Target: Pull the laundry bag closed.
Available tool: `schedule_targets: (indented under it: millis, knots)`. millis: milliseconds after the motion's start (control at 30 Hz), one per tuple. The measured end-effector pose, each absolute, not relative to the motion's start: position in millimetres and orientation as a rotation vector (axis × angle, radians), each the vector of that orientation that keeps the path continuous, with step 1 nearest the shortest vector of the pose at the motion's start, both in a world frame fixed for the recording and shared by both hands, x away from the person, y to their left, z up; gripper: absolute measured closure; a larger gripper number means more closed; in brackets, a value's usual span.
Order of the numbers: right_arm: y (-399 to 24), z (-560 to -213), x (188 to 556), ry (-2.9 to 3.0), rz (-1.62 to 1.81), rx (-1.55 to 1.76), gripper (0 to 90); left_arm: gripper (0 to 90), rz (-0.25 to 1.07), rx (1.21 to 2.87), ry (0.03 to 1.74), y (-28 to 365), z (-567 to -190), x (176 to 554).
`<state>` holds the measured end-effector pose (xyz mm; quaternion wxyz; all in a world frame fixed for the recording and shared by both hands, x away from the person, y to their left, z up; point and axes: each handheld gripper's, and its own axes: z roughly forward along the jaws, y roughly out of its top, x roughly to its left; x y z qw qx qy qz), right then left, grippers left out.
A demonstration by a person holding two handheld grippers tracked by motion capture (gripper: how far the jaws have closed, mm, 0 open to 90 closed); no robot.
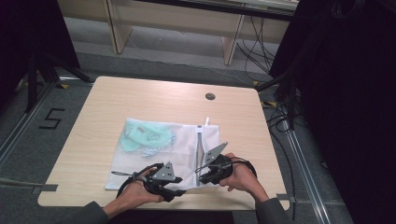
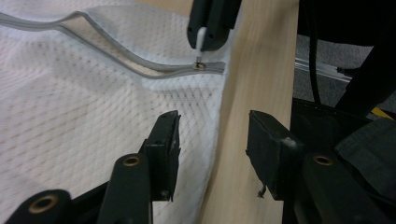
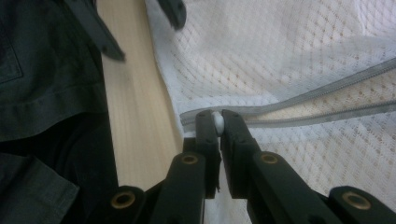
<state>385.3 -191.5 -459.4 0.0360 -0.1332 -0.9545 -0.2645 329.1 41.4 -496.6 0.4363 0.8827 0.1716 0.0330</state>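
Pale wood counter (image 1: 107, 100), grey floor round it, dark curtains at both sides. White mesh laundry bag (image 1: 154, 161) flat near front edge, mint-green items (image 1: 142, 135) inside toward far left corner. Grey zipper (image 1: 200, 149) along bag's right side, gaping open over most of its length. Right gripper (image 3: 218, 122) clamped on white zipper pull (image 3: 217, 120) at near end of zipper, close to bag's front right corner; same pull seen from left gripper view (image 2: 200, 39), slider (image 2: 201, 65) just below it. Left gripper (image 2: 212, 144) half open, nothing between jaws, one jaw over mesh, other over bare counter by bag's edge; no grip on fabric yet. Step in hand, as judged: pin bag, then run zipper shut. To do well: drop left gripper onto mesh edge just behind slider and close on fabric, keep tape taut and flat. Then draw pull straight along zipper line, low to counter, steady speed, no sideways yank. Risks: mesh bunching into slider, pull slipping from pads, whole bag sliding if left unpinned.
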Motion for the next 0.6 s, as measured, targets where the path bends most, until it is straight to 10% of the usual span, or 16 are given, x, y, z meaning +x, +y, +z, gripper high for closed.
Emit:
schedule_targets:
  millis: [600]
  knots:
    - [-189.7, -456.8, 386.3, -2.926, -0.821, -0.428, 86.6, 63.9, 0.181, 2.235, 0.360, 13.2, -502.7, 333.5]
